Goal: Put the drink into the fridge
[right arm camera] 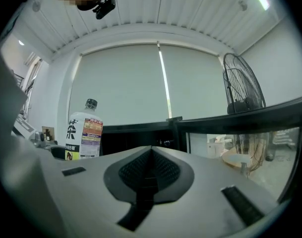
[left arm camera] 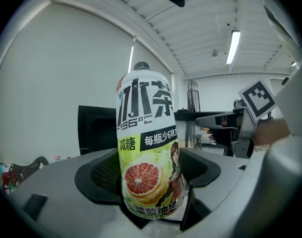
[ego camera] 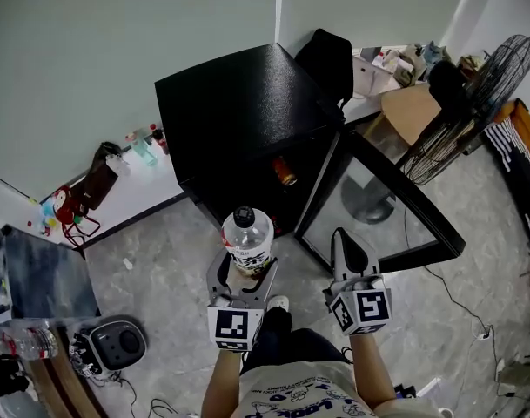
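So closest in, the left gripper (left arm camera: 150, 180) has the drink bottle (left arm camera: 147, 148) standing upright right between its fingers. The dark pads (left arm camera: 103, 175) sit against the bottle's lower part on both sides, so it's a proper grip with the fingers spread fairly wide around it. The grapefruit picture on the label faces back toward the gripper, and the black cap is up top, well above the fingertips.

The right gripper (right arm camera: 151, 175) is just beside it, fingers pressed together with nothing between them. From its own view the bottle shows off to the left of its fingers, apart from them. Both grippers are held out in front of the person, above the grey floor (ego camera: 160, 259).

Past the fingertips comes the black fridge (ego camera: 238, 111), straight ahead of the bottle, with its glass door (ego camera: 395, 207) swung open ahead of the right gripper's fingers. The bottle is outside the fridge, not touching it. There's something orange (ego camera: 284, 172) on a shelf inside, maybe a can, honestly too dark to tell.

Farther off beyond the door, to the right of the right fingers, there's a standing fan (ego camera: 473, 103). Behind the fridge it's just a pale wall (ego camera: 160, 33).
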Demonstrator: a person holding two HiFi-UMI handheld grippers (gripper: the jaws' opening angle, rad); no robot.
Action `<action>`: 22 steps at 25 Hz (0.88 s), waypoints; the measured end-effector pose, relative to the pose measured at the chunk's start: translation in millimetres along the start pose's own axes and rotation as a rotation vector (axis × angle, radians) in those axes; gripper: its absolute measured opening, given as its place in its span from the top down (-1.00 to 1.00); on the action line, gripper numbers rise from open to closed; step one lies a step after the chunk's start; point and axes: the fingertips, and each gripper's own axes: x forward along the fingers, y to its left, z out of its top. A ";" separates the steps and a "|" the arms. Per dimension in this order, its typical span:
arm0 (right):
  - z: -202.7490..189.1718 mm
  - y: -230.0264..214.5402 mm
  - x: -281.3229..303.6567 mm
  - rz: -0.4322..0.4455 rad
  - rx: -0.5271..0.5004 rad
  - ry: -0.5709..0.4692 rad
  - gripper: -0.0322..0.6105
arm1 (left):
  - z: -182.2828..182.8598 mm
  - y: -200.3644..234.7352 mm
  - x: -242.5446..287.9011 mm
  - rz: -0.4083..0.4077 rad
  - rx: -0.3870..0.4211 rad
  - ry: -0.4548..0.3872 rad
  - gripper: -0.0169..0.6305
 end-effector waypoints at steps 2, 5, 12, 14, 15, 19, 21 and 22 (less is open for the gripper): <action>-5.1 -0.7 8.7 -0.003 -0.005 0.005 0.91 | -4.1 4.1 9.2 -0.010 -0.001 0.003 -0.21; -12.7 -1.0 19.6 -0.001 -0.010 0.010 0.91 | -12.1 8.6 21.3 -0.019 0.000 0.011 -0.22; -31.6 -6.8 40.3 0.026 -0.022 0.025 0.91 | -26.9 10.0 47.7 -0.018 -0.008 0.014 -0.21; -39.8 -9.4 44.8 0.035 -0.024 0.034 0.91 | -31.3 9.7 54.4 -0.012 -0.009 0.017 -0.21; -43.6 -10.3 47.2 0.041 -0.026 0.039 0.91 | -35.2 10.5 57.9 -0.006 -0.008 0.019 -0.21; -56.3 -11.6 56.1 0.063 -0.046 0.044 0.91 | -52.1 16.8 71.8 0.022 0.005 0.028 -0.21; -63.5 -14.3 60.5 0.069 -0.057 0.047 0.91 | -59.5 18.8 79.3 0.037 0.002 0.027 -0.21; -68.0 -15.2 62.2 0.074 -0.059 0.050 0.91 | -63.4 19.7 82.4 0.045 -0.009 0.023 -0.21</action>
